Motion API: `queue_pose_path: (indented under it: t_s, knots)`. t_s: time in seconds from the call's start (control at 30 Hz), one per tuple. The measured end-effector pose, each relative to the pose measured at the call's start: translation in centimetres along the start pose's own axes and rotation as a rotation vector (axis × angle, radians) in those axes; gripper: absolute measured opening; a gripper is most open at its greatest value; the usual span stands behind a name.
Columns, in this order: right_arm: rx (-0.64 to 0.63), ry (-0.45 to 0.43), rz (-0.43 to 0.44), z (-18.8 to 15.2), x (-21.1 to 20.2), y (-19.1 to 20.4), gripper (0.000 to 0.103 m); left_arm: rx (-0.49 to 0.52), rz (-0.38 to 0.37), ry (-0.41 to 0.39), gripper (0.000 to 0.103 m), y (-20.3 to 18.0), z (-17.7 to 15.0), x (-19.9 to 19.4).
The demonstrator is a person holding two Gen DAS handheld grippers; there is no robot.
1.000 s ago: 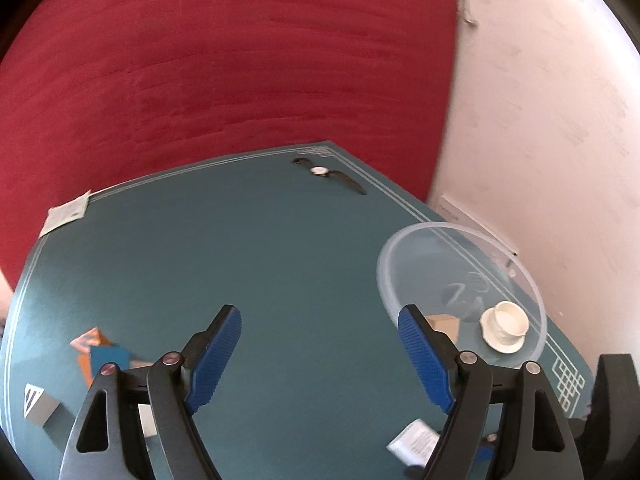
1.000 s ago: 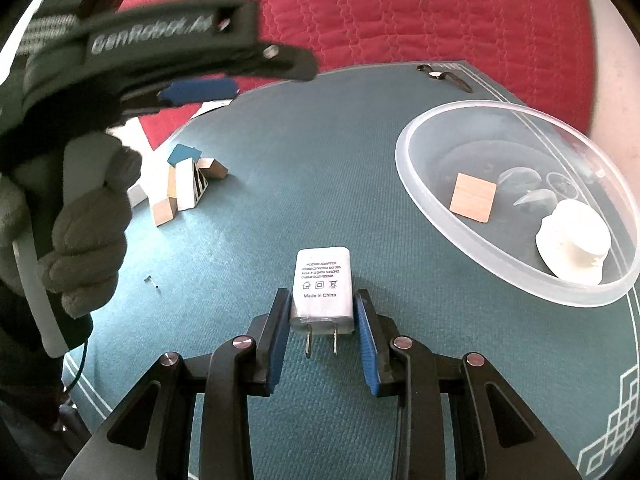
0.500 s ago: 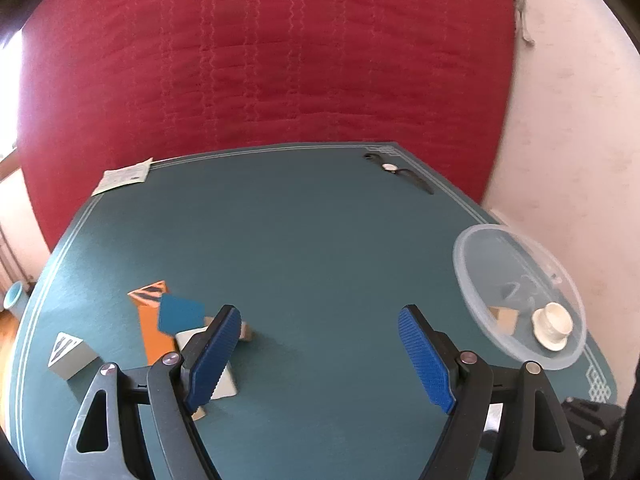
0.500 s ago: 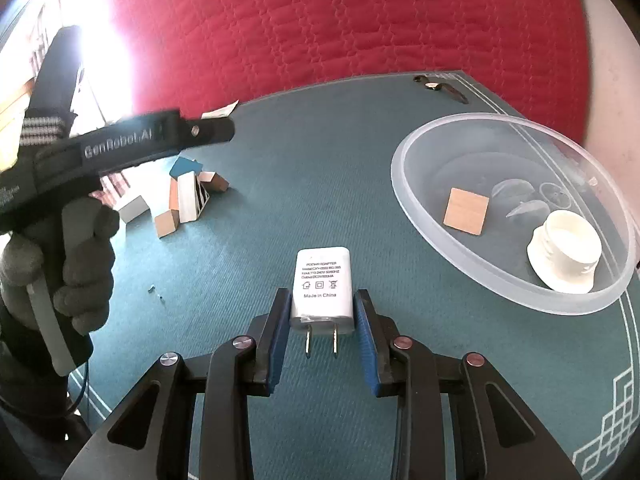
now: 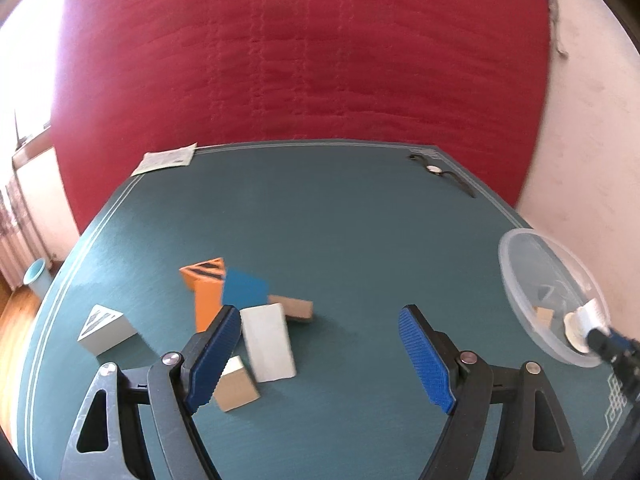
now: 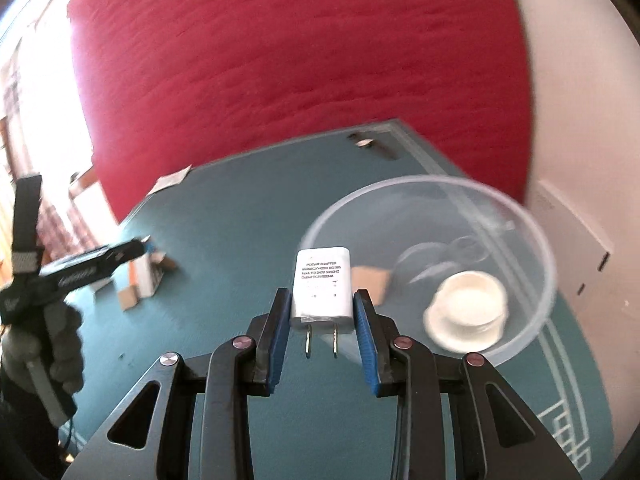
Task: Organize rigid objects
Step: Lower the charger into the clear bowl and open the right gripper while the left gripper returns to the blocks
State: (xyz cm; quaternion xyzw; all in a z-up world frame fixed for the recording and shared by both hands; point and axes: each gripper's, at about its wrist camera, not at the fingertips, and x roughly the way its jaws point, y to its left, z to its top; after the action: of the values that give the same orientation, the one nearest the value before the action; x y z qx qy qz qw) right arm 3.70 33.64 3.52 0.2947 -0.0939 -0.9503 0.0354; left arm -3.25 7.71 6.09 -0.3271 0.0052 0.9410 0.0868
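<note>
My right gripper (image 6: 322, 320) pinches a white power adapter (image 6: 323, 289) near the clear bowl (image 6: 532, 240); an early release would miss. My left gripper (image 5: 320, 356) is spread, empty.

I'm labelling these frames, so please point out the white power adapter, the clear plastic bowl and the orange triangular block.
white power adapter (image 6: 322, 280): right wrist view, printed front face.
clear plastic bowl (image 6: 538, 236): right wrist view, far right rim.
orange triangular block (image 5: 207, 300): left wrist view, long orange side.

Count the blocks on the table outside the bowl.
6: striped wedge far left; orange block, blue block, tan block, white block clustered centre; small cube beside left gripper, whose finger may hide more.
</note>
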Motion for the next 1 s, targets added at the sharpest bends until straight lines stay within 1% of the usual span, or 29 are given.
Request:
queue_pose_path:
  t_s: [0.1, 0.33, 0.53, 0.63, 0.93, 1.0]
  knots:
    - [0.031, -0.012, -0.029, 0.5, 0.1, -1.2, 0.033, -0.015, 0.009, 0.009, 0.084, 0.6, -0.2, 0.1]
    - [0.054, -0.020, -0.066, 0.8, 0.7, -2.2, 0.033, -0.025, 0.023, -0.001, 0.084, 1.3, -0.4, -0.4]
    - [0.095, -0.018, -0.096, 0.8, 1.0, -3.5, 0.034, -0.064, 0.055, -0.008, 0.084, 3.2, -0.3, -0.7]
    - [0.109, -0.018, -0.103, 0.7, 1.0, -4.0, 0.038, -0.092, 0.078, -0.014, 0.084, 4.4, -0.1, -0.9]
    - [0.051, -0.055, -0.121, 0.5, 0.3, -2.9, 0.039, -0.183, 0.175, -0.040, 0.084, 9.2, 0.3, -2.0]
    - [0.044, -0.060, -0.124, 0.5, 0.2, -2.8, 0.039, -0.209, 0.211, -0.040, 0.084, 10.5, 0.3, -2.1]
